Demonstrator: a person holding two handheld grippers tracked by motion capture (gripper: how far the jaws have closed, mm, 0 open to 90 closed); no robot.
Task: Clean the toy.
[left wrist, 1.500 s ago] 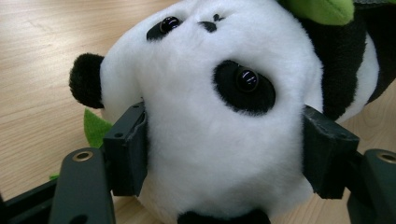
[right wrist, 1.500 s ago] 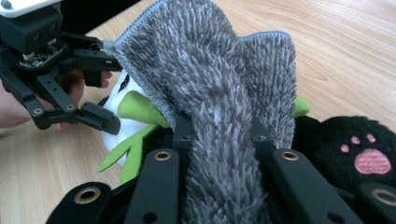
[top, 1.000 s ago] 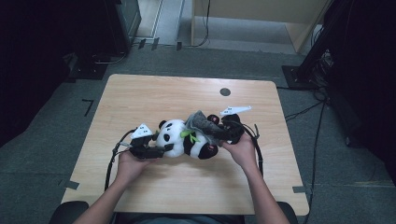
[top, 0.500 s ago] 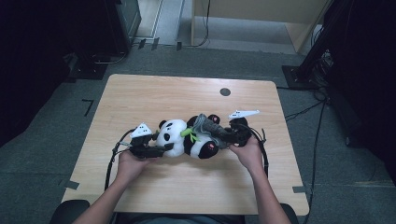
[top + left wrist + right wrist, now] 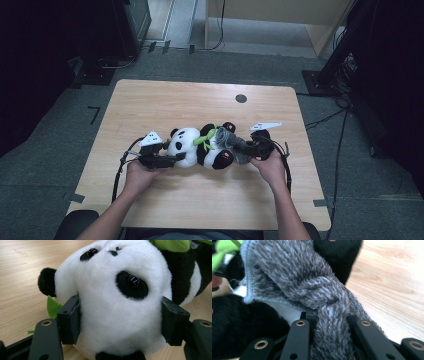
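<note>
Keep the left gripper (image 5: 120, 322) clamped on the head of the black-and-white plush panda (image 5: 200, 147) while the right gripper (image 5: 332, 320), closed tight on the fuzzy grey knitted cloth (image 5: 312, 282), draws it evenly. The panda lies at frame centre on the light wooden table (image 5: 165, 100), between the 2 grippers.

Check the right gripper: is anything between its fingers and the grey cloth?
Nothing visible. The right gripper has its fingers clamped directly on the fuzzy grey cloth, which drapes over the panda.
</note>
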